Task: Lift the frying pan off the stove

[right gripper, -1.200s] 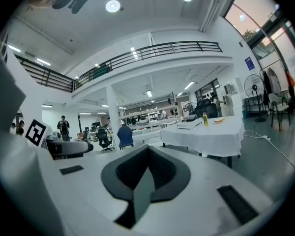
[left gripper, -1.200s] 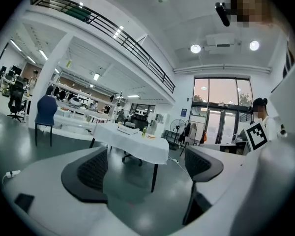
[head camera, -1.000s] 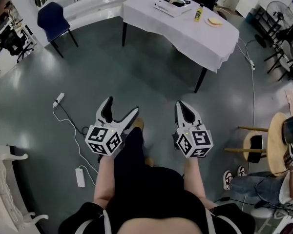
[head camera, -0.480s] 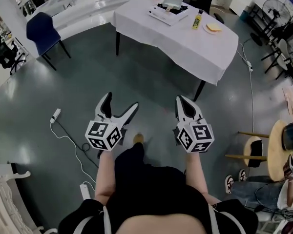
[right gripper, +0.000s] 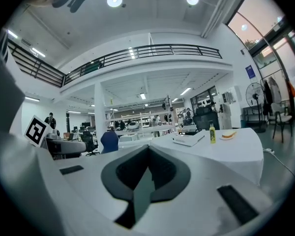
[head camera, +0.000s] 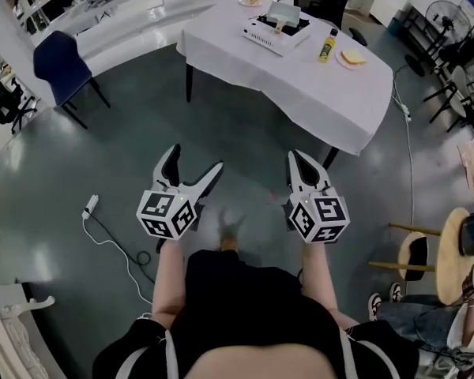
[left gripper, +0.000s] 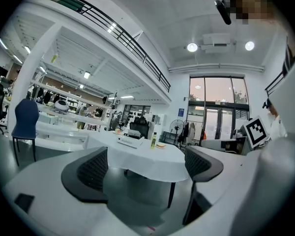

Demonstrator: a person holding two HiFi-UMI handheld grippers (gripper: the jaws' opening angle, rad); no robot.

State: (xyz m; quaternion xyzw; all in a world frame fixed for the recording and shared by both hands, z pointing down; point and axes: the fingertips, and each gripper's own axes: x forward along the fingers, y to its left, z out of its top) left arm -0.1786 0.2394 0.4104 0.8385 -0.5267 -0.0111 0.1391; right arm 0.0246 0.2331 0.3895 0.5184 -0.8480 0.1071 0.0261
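- At the far end of the tabletop (head camera: 316, 85), the frying pan (head camera: 285, 12) sits on a white stove (head camera: 270, 34).
- Toward the right edge stand a yellow bottle (head camera: 328, 46) and a plate (head camera: 352, 57).
- Well short of the table, over grey floor (head camera: 126, 140), the left gripper (head camera: 195, 160) holds its jaws apart and empty, while the right gripper (head camera: 297, 158) has its jaws together.

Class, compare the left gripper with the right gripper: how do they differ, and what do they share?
The left gripper's jaws stand wide apart; the right gripper's jaws are closed together. The table shows through the left gripper's gap; the right gripper's jaws leave only a thin slit. Both are empty and held over the floor, short of the table.
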